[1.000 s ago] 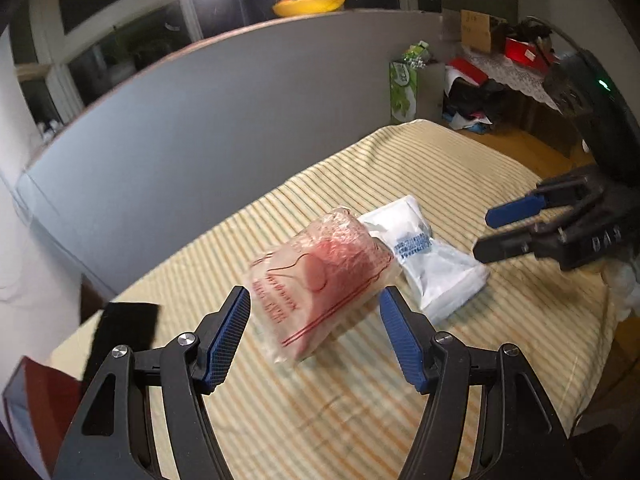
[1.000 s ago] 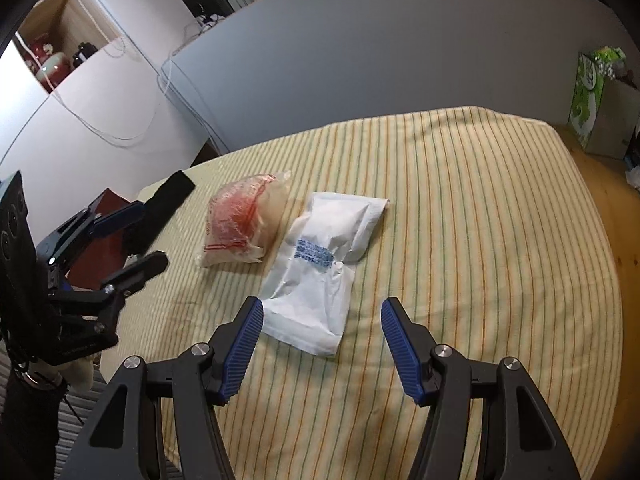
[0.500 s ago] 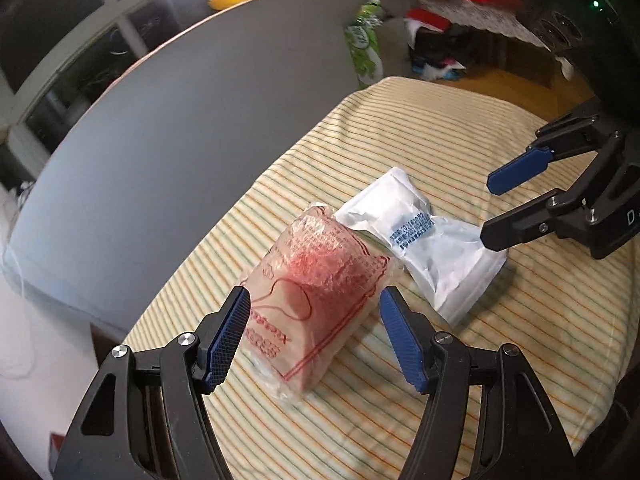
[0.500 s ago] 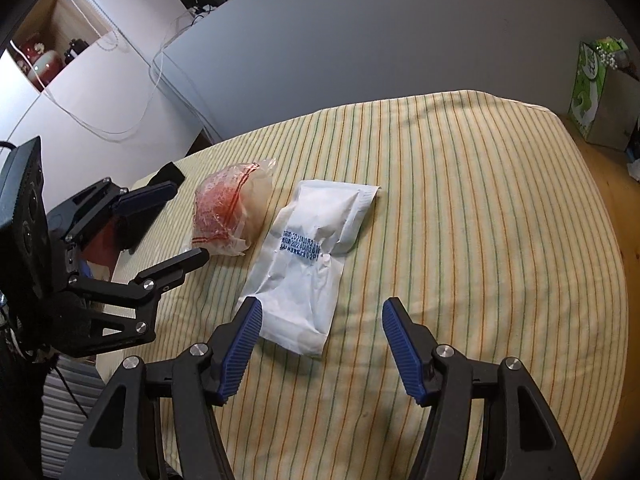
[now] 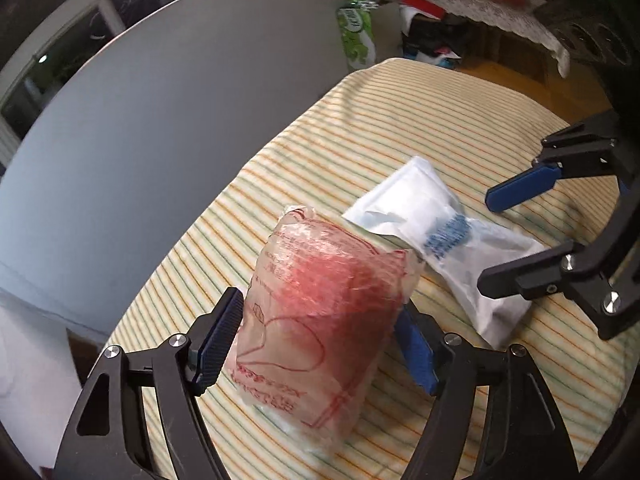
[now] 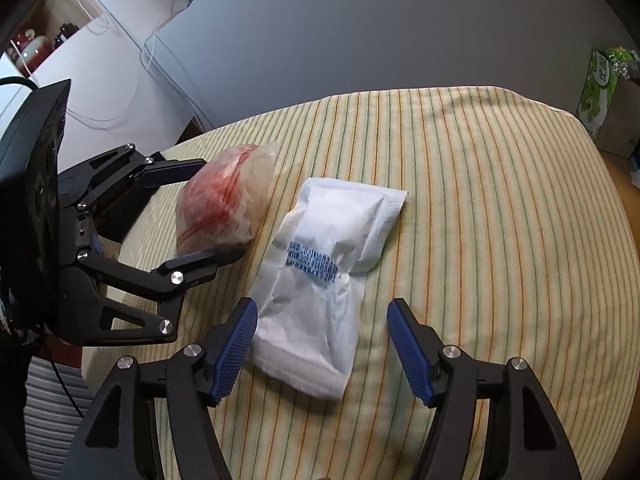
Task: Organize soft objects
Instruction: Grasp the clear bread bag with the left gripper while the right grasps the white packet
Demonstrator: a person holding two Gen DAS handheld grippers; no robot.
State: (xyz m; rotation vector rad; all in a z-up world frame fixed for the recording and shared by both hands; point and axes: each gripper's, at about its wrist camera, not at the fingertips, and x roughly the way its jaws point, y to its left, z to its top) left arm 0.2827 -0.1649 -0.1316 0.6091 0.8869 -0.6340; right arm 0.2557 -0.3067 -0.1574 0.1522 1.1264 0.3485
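Our left gripper (image 5: 320,344) is spread wide with the red bag (image 5: 320,312) between its pads, on the striped bed (image 5: 460,120); we can't tell whether the pads touch it. Our right gripper (image 6: 320,344) is also wide open, holding nothing, straddling the near end of the white pack (image 6: 320,280). The pack lies flat just right of the bag, edges about touching.
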